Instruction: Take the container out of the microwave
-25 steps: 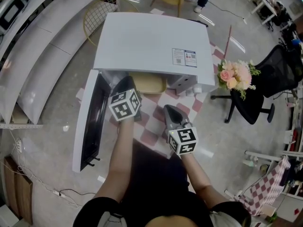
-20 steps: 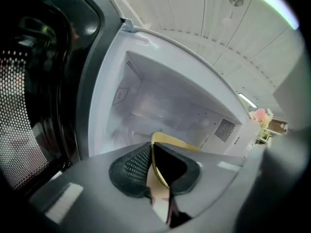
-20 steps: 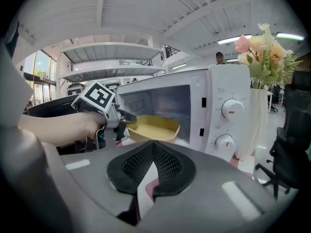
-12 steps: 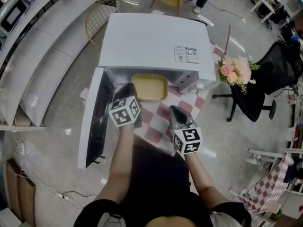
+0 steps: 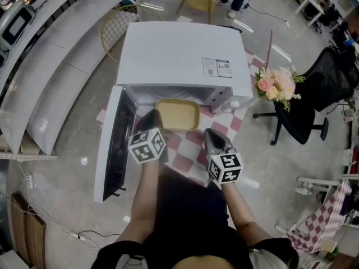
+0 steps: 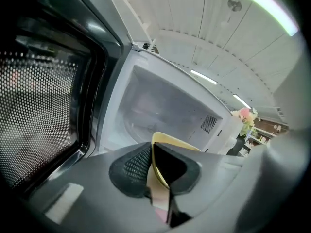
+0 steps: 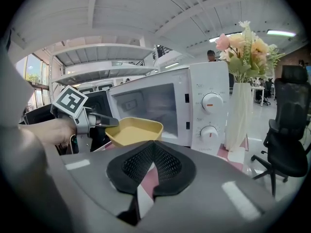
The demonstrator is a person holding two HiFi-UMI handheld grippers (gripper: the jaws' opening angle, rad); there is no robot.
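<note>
Left tongs (image 5: 151, 117) grip rim of level container (image 5: 178, 115), long axis crosswise; right tongs (image 5: 212, 135) closed.

Pink flowers (image 5: 275, 86), black office chair (image 5: 331, 83)

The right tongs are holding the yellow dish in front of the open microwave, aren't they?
No, it is the left tongs that are holding the yellow dish in front of the open microwave. The right gripper view shows them pinching its rim, while the right tongs are shut on nothing.
</note>
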